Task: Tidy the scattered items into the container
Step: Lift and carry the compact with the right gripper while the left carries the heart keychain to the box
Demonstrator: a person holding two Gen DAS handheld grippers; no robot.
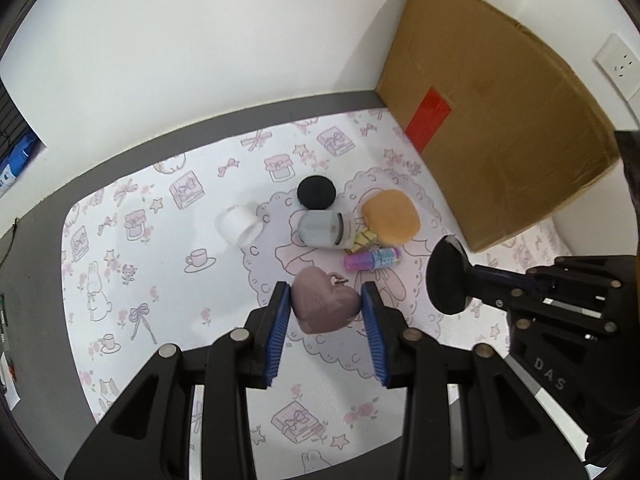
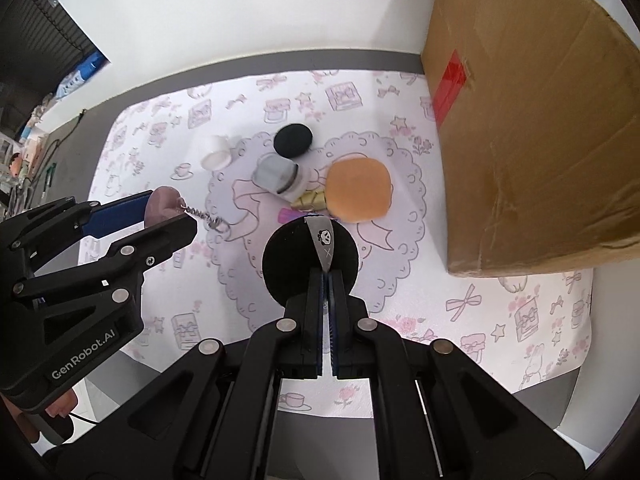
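A mauve heart keychain (image 1: pixel 322 305) sits between the blue pads of my left gripper (image 1: pixel 325 289), which is shut on it; in the right wrist view its chain (image 2: pixel 206 216) dangles from the left gripper (image 2: pixel 170 210). My right gripper (image 2: pixel 326 275) is shut on the grey ribbon of a black round puff (image 2: pixel 288 268), held above the mat and also seen as the black puff (image 1: pixel 446 276) from the left. The cardboard box (image 2: pixel 540 140) stands at the right. On the mat lie a second black puff (image 2: pixel 293 140), an orange puff (image 2: pixel 358 190), a grey jar (image 2: pixel 276 176), a white cap (image 2: pixel 216 152) and a pink tube (image 1: pixel 372 259).
A pink-patterned mat (image 1: pixel 140 280) covers a grey table (image 1: pixel 36 280) against a white wall. A small gold item (image 2: pixel 310 200) lies beside the orange puff. A wall socket (image 1: pixel 618 65) is behind the box. Clutter sits off the table's left edge (image 2: pixel 24 148).
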